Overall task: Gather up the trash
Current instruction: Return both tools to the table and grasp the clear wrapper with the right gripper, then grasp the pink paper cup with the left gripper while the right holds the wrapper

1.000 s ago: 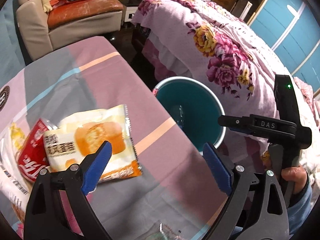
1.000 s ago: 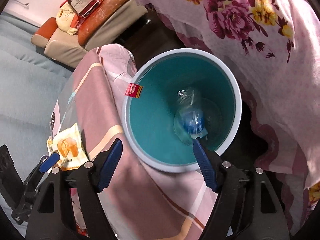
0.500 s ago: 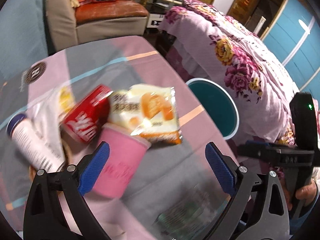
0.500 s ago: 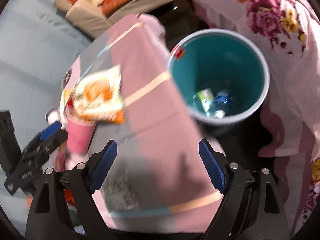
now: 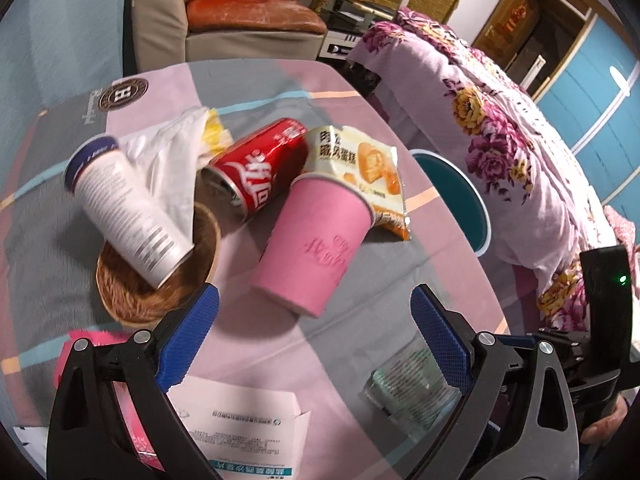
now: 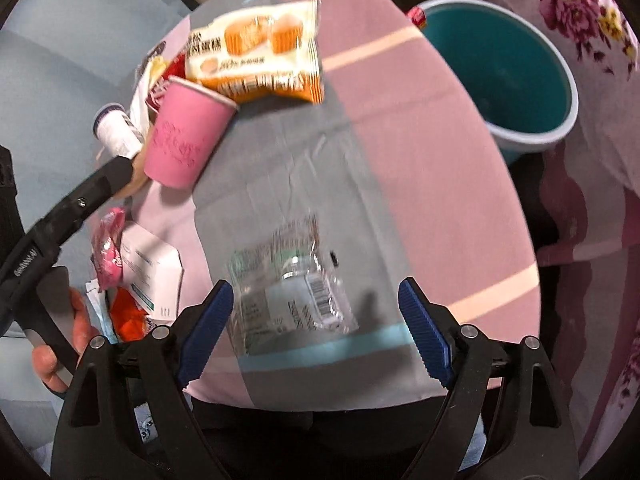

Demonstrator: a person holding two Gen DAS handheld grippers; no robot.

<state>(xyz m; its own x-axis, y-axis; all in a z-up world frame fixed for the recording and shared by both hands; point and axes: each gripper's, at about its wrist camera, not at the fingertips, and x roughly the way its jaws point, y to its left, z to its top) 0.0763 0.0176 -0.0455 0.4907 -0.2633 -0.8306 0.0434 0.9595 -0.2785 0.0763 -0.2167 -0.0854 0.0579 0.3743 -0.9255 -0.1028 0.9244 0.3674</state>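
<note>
Little of the collecting looks done: the desk [image 5: 360, 344] carries nearly all its litter, and the teal bin [image 6: 532, 76] beside its rim shows nothing inside from this angle, though its bottom is hidden. Taking the pink cup [image 5: 316, 240] as landmark: the red can [image 5: 260, 168] lies touching its mouth end on the far side, the cake wrapper [image 5: 360, 164] is tucked under its lip, and the white tube [image 5: 128, 216] leans in a woven basket [image 5: 132, 300] off to the cup's left. Nearer than the cup lie a clear crinkled wrapper [image 6: 288, 296], a white carton [image 6: 156, 268] and a pink packet [image 6: 108, 248]. The left tool [image 5: 316, 344] hangs over the cup's base with jaws spread wide and empty. The right tool [image 6: 316, 320] is also spread wide, holding nothing, with the clear wrapper lying between its jaws, untouched. Open cloth stretches from the cup to the bin side, so a carry that way looks unobstructed; the desk edge drops straight to the bin's rim, with the bed [image 5: 520, 128] close behind.
</note>
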